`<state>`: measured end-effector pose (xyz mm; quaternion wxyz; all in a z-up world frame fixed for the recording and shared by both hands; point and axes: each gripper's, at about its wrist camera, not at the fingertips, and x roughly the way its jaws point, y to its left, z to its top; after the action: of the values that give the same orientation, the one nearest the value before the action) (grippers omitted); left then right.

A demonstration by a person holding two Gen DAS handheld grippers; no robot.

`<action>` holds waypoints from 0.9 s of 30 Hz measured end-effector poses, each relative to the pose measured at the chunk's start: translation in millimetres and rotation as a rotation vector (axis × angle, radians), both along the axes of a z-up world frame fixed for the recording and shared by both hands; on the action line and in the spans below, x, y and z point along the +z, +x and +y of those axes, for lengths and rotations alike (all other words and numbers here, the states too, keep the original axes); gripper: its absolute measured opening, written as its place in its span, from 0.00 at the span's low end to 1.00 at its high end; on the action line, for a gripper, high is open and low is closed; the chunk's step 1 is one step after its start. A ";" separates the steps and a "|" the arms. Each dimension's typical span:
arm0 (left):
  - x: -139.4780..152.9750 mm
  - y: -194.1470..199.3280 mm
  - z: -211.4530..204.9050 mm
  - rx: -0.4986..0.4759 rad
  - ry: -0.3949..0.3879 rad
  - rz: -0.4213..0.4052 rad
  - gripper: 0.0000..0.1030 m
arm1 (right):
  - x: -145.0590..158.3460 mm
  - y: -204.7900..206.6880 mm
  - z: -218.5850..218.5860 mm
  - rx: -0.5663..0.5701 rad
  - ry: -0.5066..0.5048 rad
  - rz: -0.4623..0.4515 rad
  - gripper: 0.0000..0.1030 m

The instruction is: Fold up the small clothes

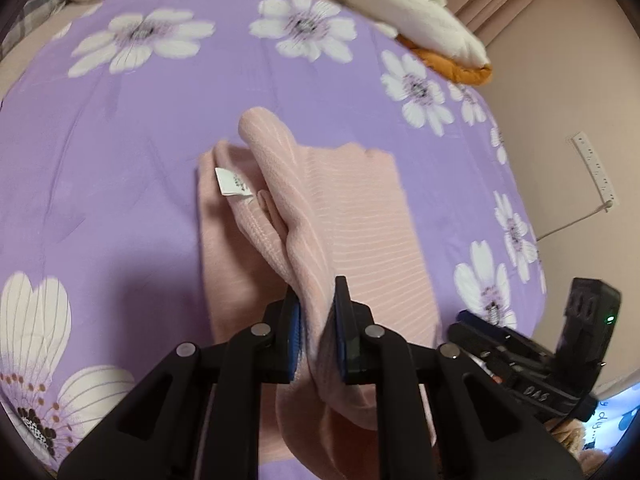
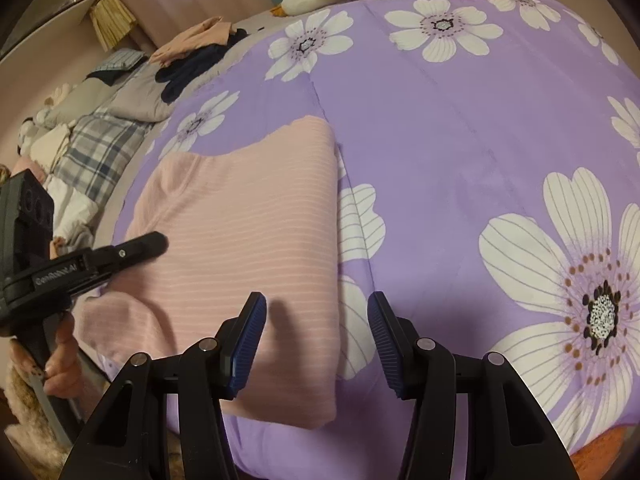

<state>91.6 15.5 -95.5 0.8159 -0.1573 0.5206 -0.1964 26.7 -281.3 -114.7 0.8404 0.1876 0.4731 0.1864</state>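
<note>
Pink top point(image 1: 352, 216) lies on a purple sheet point(image 1: 120, 140) with big white flowers. From the left wrist, the left gripper point(image 1: 318, 332) pinches a raised fold of the top between its blue pads. A white tag point(image 1: 232, 184) shows on the left part. The right gripper point(image 1: 520, 360) sits near, on the right.

From the right wrist, the right gripper point(image 2: 316, 340) is half open with nothing in it, over the near right edge of the top point(image 2: 248, 220). The left gripper point(image 2: 136, 246) reaches in from the left, held by a hand point(image 2: 60, 356). More clothes point(image 2: 192, 52) lie far left.
</note>
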 end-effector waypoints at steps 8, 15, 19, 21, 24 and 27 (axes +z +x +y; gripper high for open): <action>-30.8 -4.4 10.4 0.038 0.023 0.041 0.21 | -3.9 3.9 5.9 0.015 -0.019 0.023 0.51; -23.5 -16.9 15.8 0.006 -0.005 0.068 0.27 | -5.5 4.3 6.7 0.017 -0.024 0.034 0.51; -30.4 -29.2 21.7 -0.008 -0.013 0.105 0.31 | -5.1 4.8 9.0 0.022 -0.025 0.034 0.51; -33.4 -35.8 22.7 -0.019 -0.005 0.116 0.32 | -5.2 5.2 10.2 0.027 -0.026 0.035 0.51; -38.3 -43.5 22.0 -0.021 0.048 0.127 0.38 | -6.6 5.1 11.8 0.030 -0.030 0.041 0.51; -43.4 -48.6 23.6 -0.018 0.077 0.124 0.42 | -7.6 4.5 13.5 0.036 -0.035 0.046 0.51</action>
<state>43.1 39.1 -138.9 0.7857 -0.1332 0.5786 -0.1736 31.3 -267.7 -122.3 0.8290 0.1686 0.4986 0.1891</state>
